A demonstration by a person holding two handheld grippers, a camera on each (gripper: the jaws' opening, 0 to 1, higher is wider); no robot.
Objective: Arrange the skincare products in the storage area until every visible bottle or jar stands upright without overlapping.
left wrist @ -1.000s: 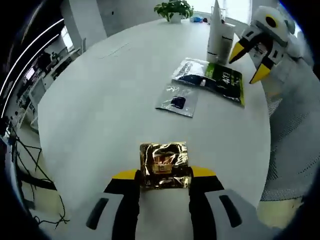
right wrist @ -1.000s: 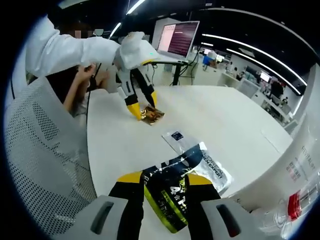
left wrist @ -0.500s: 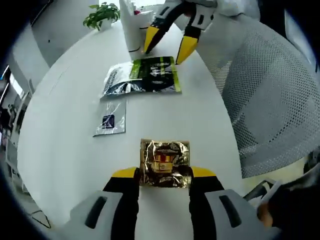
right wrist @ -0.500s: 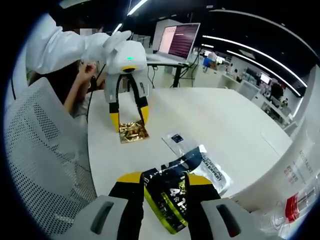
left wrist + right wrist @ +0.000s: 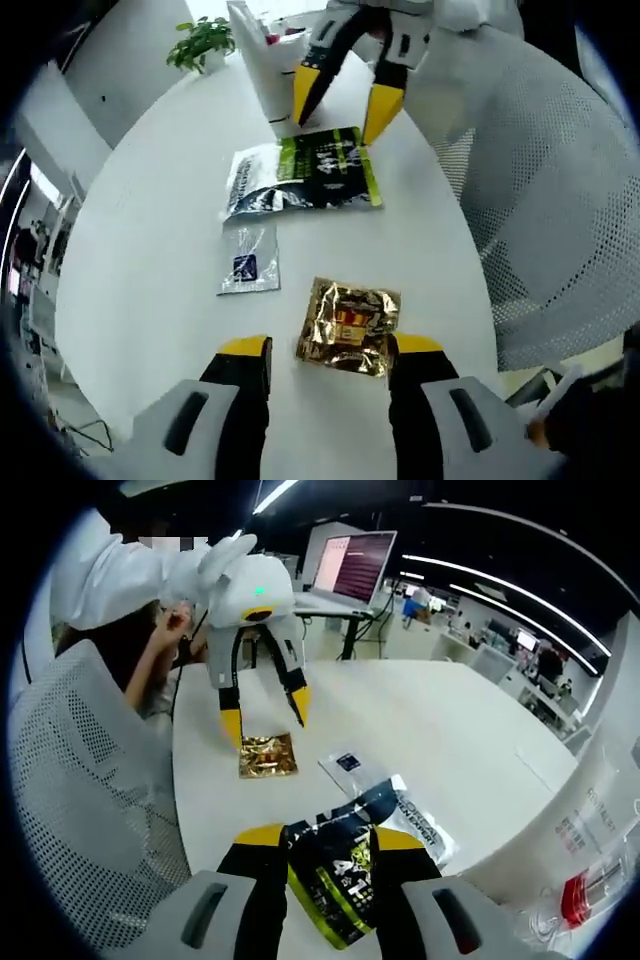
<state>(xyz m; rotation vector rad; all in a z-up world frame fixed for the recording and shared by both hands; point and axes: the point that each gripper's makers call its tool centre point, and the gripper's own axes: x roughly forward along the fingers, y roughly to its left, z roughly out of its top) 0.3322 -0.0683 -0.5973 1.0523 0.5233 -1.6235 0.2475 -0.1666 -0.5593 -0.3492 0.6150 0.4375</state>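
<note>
Left gripper view: the left gripper [image 5: 322, 352] stands over the white table [image 5: 150, 230], jaws spread wide and holding nothing. A gold sachet [image 5: 350, 326] lies flat on the table between the two jaw tips, slightly skewed, touching neither so far as can be seen, close to the table's edge beside a mesh chair [image 5: 540, 180]. Just beyond it lies a small clear sachet [image 5: 248, 260] with a dark label. Farther on, a green-and-black pouch [image 5: 330, 165] lies partly over a white-and-black pouch [image 5: 255, 180]. The right gripper [image 5: 340, 98] enters from the top, its yellow-tipped jaws straddling the end of the green-and-black pouch. A white container [image 5: 265, 60] stands upright just behind it, and a potted plant [image 5: 205, 42] sits near the table's far edge.

Right gripper view: the right gripper [image 5: 325, 842] has its jaws closed narrowly on the green-and-black pouch [image 5: 335, 880], which lies near the table [image 5: 450, 720] edge. The white-and-black pouch [image 5: 415, 820] lies under it, the clear sachet [image 5: 350, 765] just beyond, and the gold sachet [image 5: 267, 754] farther on, flat and apart from the left gripper [image 5: 262, 714], whose open jaws hang just above it. A white sleeve [image 5: 120, 575] leads to that gripper. A monitor [image 5: 355, 565] stands beyond the table. A white container [image 5: 590, 830] stands at the right, and a clear red-capped item [image 5: 585, 890] lies at its foot.
</note>
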